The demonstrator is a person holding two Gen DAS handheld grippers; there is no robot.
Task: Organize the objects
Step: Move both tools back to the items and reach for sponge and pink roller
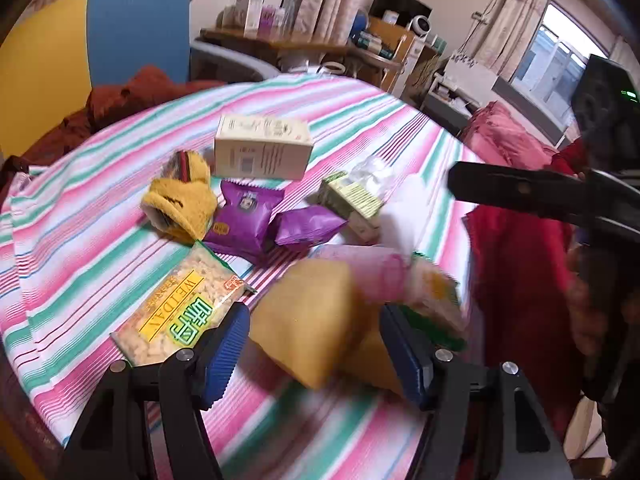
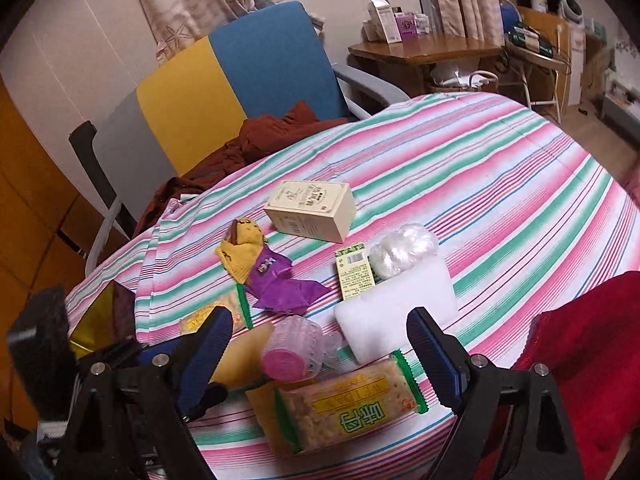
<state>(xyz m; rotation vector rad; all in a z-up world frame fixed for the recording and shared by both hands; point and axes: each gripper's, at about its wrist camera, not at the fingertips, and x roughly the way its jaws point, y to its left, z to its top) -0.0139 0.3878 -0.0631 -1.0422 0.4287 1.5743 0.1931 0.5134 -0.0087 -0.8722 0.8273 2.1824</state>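
Legible print: "WEIDAN" in brown caps on yellow band of clear cracker pack [image 1: 182, 312], w/ large green Chinese characters beside it, not transcribed. Same "WEIDAN" band + green characters on second cracker pack [image 2: 352, 404], seen upside down. Cream box [image 2: 312, 210]: dark Chinese lettering on top, barcode on side, too small to read. Purple snack packets [image 1: 244, 216]: logo, illegible. Small green box [image 2: 354, 272]: fine print, unreadable.
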